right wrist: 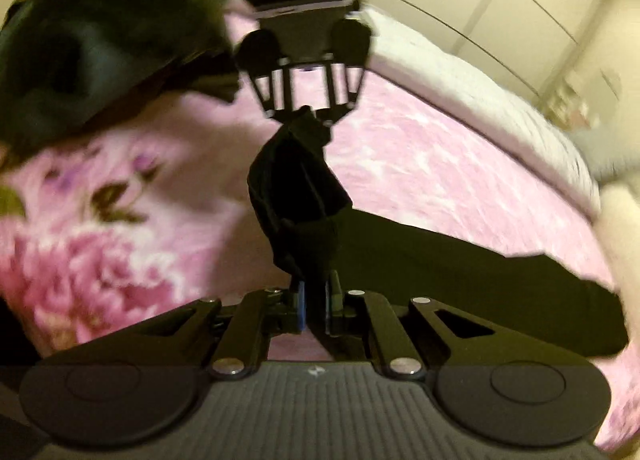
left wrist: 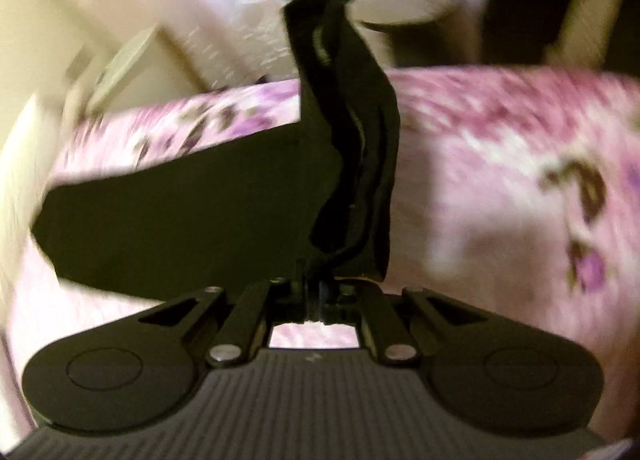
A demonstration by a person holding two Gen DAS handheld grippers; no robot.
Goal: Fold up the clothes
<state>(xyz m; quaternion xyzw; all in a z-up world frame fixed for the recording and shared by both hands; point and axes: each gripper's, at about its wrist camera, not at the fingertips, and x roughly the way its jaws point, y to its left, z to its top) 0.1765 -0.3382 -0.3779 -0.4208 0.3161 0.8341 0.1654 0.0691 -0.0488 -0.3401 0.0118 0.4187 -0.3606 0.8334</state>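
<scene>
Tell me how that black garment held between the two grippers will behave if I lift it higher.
Probably floppy: the black garment bunches into folds between the left gripper and right gripper, and its free part trails onto the pink floral blanket. It looks light, likely to drag and swing.

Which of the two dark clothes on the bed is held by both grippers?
The long black garment, stretched between the left gripper and right gripper. The dark heap lies untouched.

Two close wrist views facing each other across one black garment (left wrist: 192, 216)
</scene>
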